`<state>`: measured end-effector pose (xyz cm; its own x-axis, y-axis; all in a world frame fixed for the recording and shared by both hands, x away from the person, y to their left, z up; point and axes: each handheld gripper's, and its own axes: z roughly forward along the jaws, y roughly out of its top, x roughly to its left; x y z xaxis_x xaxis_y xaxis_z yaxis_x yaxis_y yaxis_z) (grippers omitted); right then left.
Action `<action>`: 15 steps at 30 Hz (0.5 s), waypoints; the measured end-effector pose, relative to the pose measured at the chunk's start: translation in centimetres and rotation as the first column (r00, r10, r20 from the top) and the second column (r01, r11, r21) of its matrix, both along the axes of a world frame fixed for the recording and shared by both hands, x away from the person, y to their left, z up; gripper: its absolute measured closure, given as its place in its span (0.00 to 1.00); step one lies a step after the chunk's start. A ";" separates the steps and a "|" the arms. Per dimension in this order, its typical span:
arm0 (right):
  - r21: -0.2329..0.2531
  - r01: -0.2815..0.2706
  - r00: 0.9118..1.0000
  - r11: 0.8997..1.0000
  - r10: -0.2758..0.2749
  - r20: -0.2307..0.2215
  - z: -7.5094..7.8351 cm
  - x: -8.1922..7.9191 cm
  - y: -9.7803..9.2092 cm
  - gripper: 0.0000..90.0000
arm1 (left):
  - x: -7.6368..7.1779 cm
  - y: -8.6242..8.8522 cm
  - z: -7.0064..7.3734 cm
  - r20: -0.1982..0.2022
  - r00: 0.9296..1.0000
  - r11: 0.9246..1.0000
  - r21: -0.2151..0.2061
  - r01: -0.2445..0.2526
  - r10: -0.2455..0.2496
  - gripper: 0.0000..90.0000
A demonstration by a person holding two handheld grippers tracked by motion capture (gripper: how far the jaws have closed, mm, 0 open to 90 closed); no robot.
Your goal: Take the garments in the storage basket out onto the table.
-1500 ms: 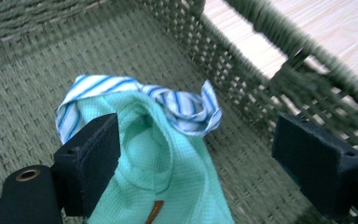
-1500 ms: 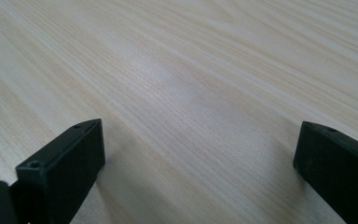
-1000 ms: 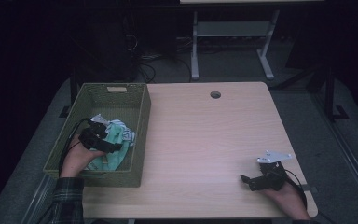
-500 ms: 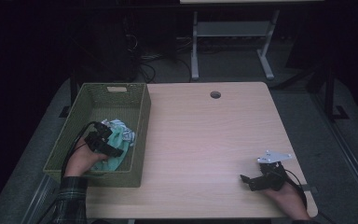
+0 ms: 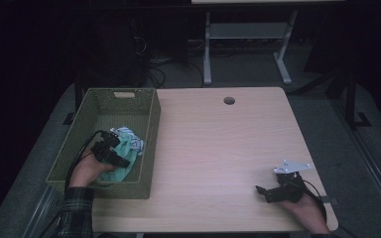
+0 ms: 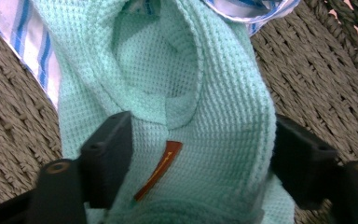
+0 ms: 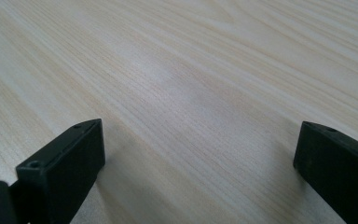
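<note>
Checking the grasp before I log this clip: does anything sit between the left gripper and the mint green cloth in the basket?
Nothing visible does. The left gripper has its jaws spread on either side of the mint green cloth, already touching it. A blue-striped cloth lies beside and beyond it in the woven basket, not in the way.

The mint cloth (image 6: 200,93) hides most of the striped cloth (image 6: 23,42) beneath it.
</note>
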<state>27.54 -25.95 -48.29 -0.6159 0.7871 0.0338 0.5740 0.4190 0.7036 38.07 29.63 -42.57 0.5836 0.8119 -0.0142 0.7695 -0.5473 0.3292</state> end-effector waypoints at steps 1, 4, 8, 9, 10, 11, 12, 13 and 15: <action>0.000 0.000 1.000 1.000 0.000 0.000 0.0 0.0 0.0 0.02 | 0.0 0.0 0.0 -0.003 1.000 1.000 -0.001 -0.002 0.002 0.36; 0.000 0.000 1.000 1.000 0.000 0.000 0.0 0.0 0.0 0.02 | 0.1 0.1 0.1 -0.018 1.000 1.000 -0.008 -0.009 0.009 0.54; 0.000 0.000 1.000 1.000 0.000 0.000 0.0 0.0 0.0 0.02 | 0.1 0.3 0.2 -0.030 0.999 1.000 -0.014 -0.023 0.022 0.67; 0.000 0.000 1.000 1.000 0.000 0.000 0.0 0.0 0.0 0.02 | 0.1 0.3 0.3 -0.034 0.999 0.999 -0.017 -0.030 0.029 0.73; 0.000 0.000 1.000 1.000 0.000 0.000 0.0 0.0 0.0 0.02 | 0.0 0.3 0.4 -0.038 0.999 0.999 -0.023 -0.039 0.038 0.78; 0.000 0.000 1.000 1.000 0.000 0.000 0.0 0.0 0.0 0.02 | 0.0 0.3 0.4 -0.036 0.999 0.999 -0.028 -0.040 0.039 0.83; 0.000 0.000 1.000 1.000 0.000 0.000 0.0 0.0 0.0 0.02 | 0.0 0.4 0.5 -0.039 0.998 0.999 -0.031 -0.042 0.041 0.85; 0.000 0.000 1.000 1.000 0.000 0.001 0.0 0.0 0.0 0.02 | 0.0 0.4 0.5 -0.040 0.998 0.998 -0.034 -0.047 0.045 0.87; 0.000 0.000 1.000 1.000 0.000 0.000 0.0 0.0 0.0 0.02 | 0.0 0.5 0.7 -0.037 0.998 0.998 -0.039 -0.045 0.044 0.90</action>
<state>27.54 -25.95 -48.29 -0.6162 0.7869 0.0337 0.5738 0.4191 0.7036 38.07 30.11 -41.89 0.5452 0.8356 -0.0677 0.8046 -0.4989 0.3219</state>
